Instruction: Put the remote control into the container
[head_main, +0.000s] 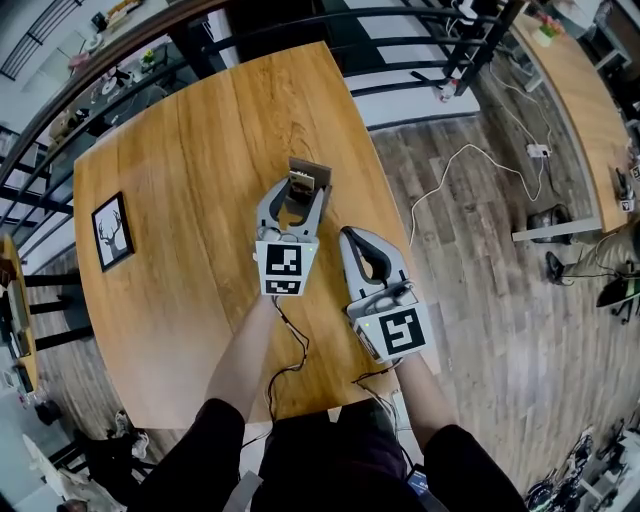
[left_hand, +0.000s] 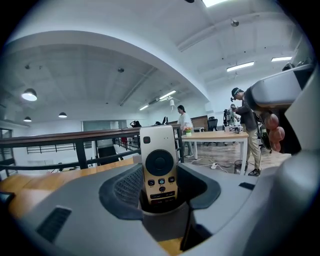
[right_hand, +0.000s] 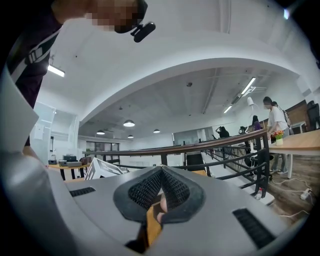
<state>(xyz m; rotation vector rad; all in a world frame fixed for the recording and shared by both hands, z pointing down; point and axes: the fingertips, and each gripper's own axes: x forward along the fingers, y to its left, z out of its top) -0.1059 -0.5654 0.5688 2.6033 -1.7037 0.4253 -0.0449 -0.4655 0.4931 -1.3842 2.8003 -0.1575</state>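
A pale gold remote control (left_hand: 159, 167) with a round black dial stands upright between the jaws of my left gripper (left_hand: 160, 186), which is shut on its sides. Its lower end is hidden behind the gripper body. In the head view the left gripper (head_main: 300, 193) reaches forward over the middle of the wooden table (head_main: 190, 150), and the remote control (head_main: 303, 182) sits at its tips, right against a small brown wooden container (head_main: 314, 167). Whether the remote is inside the container I cannot tell. My right gripper (head_main: 352, 236) hangs beside the left one, shut and empty, its ribbed pads (right_hand: 175, 189) meeting.
A framed deer picture (head_main: 112, 230) lies at the table's left side. The table's right edge runs close by the right gripper, with wood floor and white cables (head_main: 470, 160) beyond. A black railing (head_main: 400, 30) borders the far side. People stand at desks far off.
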